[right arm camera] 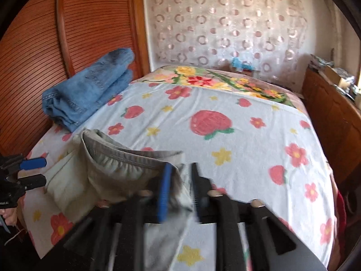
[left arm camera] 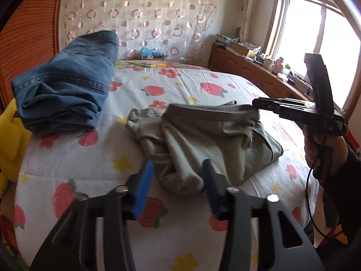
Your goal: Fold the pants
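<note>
I'm looking down at the bed (left arm camera: pixel 74 164) and the grey pants (left arm camera: pixel 203 140) lie in a loose heap on the near part of it, just ahead of me, nowhere near a clean fold yet. My left tongs (left arm camera: pixel 178 189) hang over the near left end of the heap, blue pads parted, and I can see bedspread and cloth between them with nothing pinched, so that side is released. My right tongs (right arm camera: pixel 179 192) sit at the opposite end: the waistband corner runs in between the blue pad and the dark one, and the cloth there is lifted off the bed, but the picture is smeared and I can't tell whether the pads press on it or it merely drapes through. From the left view the right tongs reach in level from the right, their tip on the raised waistband edge. The relation that matters is this: the waistband stretches left to right across my view, high at the right, sagging to the bed toward the left, and the crumpled legs bunch toward me under it. The loose left end is nearest my left tongs, almost straight ahead and a little below, so I judge that side has to take it next. The folded jeans (left arm camera: pixel 65 85) sit far left on the bed, well apart, no obstacle.
</note>
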The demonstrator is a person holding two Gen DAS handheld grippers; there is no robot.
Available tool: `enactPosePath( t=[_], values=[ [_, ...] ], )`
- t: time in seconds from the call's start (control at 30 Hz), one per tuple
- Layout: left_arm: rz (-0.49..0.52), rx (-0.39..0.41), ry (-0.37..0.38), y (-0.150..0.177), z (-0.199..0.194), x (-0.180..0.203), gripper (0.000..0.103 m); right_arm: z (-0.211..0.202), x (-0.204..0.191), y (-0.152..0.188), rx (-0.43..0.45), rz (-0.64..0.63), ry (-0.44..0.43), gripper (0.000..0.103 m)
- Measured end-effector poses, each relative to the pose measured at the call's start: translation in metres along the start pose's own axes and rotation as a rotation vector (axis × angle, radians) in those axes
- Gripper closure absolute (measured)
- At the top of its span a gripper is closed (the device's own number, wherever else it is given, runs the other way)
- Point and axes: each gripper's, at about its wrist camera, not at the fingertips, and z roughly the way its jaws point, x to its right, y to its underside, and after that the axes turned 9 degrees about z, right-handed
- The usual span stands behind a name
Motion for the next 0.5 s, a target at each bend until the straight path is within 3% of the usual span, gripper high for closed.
enactPosePath(
  t=[0.13, 0.37, 0.4, 0.43, 0.5],
  values=[
    [0.010, -0.004, 0.027, -0.001, 0.005, 0.006, 0.069, -0.018, 0.010, 0.010, -0.003, 0.038, -0.032, 0.071],
    [0.019, -0.043, 0.015, 0.005, 0.014, 0.010, 0.069, -0.036, 0.013, 0.052, -0.108, 0.043, -0.076, 0.071],
    [0.021, -0.044, 0.015, 0.005, 0.014, 0.010, 0.071, -0.035, 0.013, 0.059, -0.126, 0.040, -0.070, 0.071],
    [0.032, -0.043, 0.019, 0.006, 0.014, 0.011, 0.083, -0.034, 0.014, 0.063, -0.138, 0.043, -0.067, 0.071],
    [0.048, -0.045, 0.007, 0.006, 0.015, 0.011, 0.086, -0.033, 0.017, 0.070, -0.158, 0.058, -0.078, 0.071]
  ],
)
